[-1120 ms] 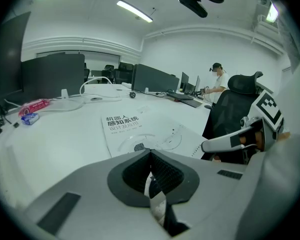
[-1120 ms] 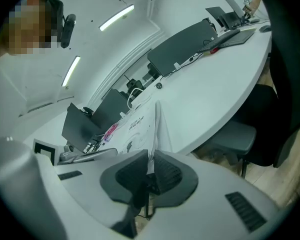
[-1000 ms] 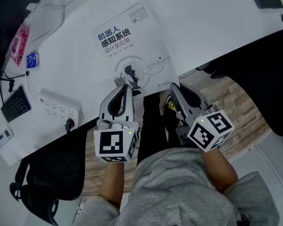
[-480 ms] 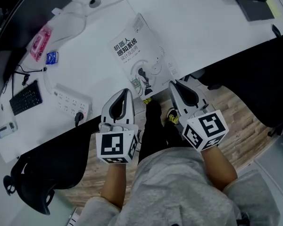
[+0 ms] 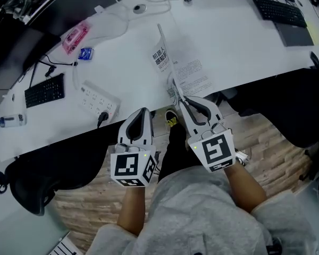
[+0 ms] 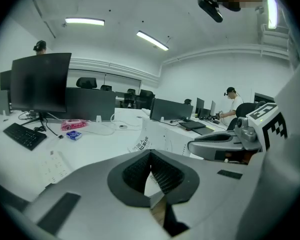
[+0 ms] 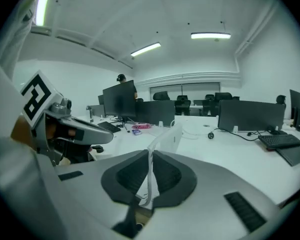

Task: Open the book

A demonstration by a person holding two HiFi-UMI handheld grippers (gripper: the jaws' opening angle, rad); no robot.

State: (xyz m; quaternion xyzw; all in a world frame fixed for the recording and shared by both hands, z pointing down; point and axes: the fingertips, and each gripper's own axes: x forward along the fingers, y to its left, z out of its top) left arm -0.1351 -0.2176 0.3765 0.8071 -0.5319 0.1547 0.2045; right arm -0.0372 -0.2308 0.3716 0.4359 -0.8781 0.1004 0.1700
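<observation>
Pinching the near bottom corner of the book's cover (image 5: 160,54), the right tool (image 5: 179,95) has its jaws pressed on that thin sheet. We see the cover running edge-on between the pads in the right gripper view. The left tool (image 5: 142,112) hangs just beside it over the worktop's (image 5: 239,47) near edge, jaws together, nothing between them.

The book (image 5: 194,76) lies at that near edge. Its long axis runs away from us and tilts slightly left. The cover stands about upright, title face to the left, with a printed inner page bare to its right.

Left of the book, well apart, are a power strip (image 5: 98,101) and a small black keyboard (image 5: 44,90). Farther off are a pink packet (image 5: 76,36) and a blue packet (image 5: 85,53), and far right is another keyboard (image 5: 279,10). Nothing blocks the cover.
</observation>
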